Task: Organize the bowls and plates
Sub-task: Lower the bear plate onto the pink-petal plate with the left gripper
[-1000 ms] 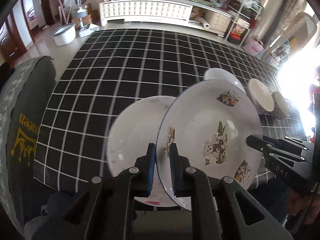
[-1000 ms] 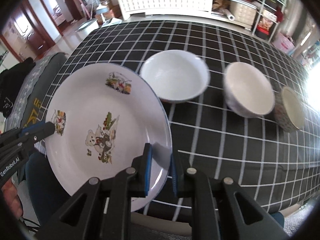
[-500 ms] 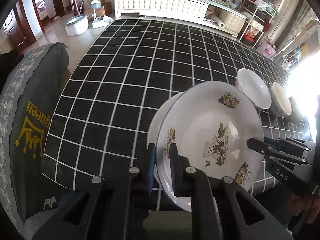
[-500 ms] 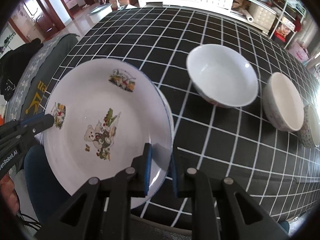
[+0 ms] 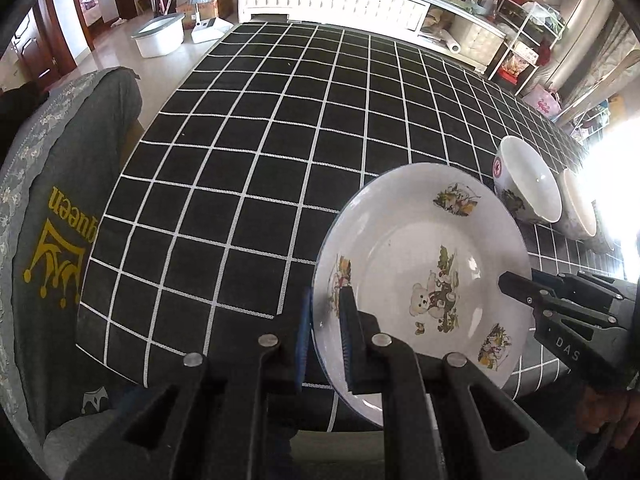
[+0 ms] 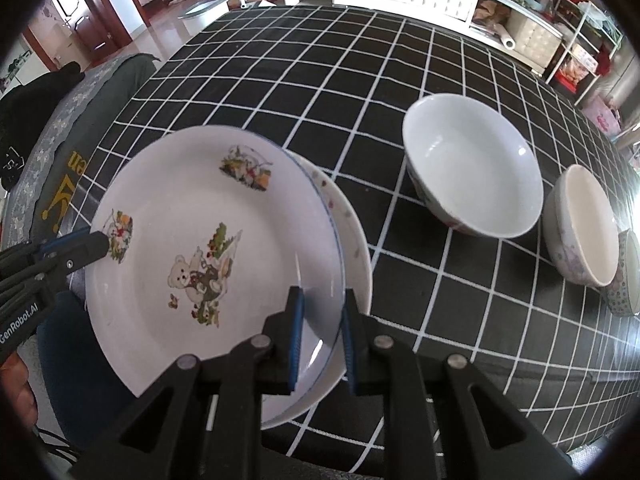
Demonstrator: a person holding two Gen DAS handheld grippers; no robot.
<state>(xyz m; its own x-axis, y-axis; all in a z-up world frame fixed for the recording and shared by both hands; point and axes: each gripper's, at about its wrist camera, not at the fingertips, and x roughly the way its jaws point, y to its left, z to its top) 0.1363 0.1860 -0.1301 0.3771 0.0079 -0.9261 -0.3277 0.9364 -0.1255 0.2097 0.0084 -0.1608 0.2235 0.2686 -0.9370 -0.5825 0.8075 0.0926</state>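
From your left wrist view, the teddy-bear plate [image 5: 424, 280] is a white, shallow dish with a thin blue rim line, a bear printed in its middle and small cartoon prints around the inner wall. It sits over the near edge of the black checked tablecloth [image 5: 248, 168]. Your left gripper [image 5: 325, 336] is clamped on the plate's left rim, one blue pad on each face. Your right gripper [image 5: 516, 286] comes in from the right with its tip at the opposite rim. Behind the plate, a white bowl [image 5: 524, 188] with a red mark and a floral print on its side stands just beside a second bowl [image 5: 576, 210], partly washed out by glare.

From your right wrist view, the same teddy-bear plate [image 6: 208, 256] lies on a second plate [image 6: 352, 236] with faint pink specks, whose edge shows along the right side. Your right gripper [image 6: 320, 328] has its blue pads narrowly apart, astride the rims of both plates; whether they press on them you cannot tell. Your left gripper [image 6: 94, 246] grips the far rim at a small print. To the right stand the white bowl [image 6: 472, 168], a cream-lined bowl [image 6: 588, 220] and a small patterned bowl [image 6: 628, 280], in a close row on the cloth.
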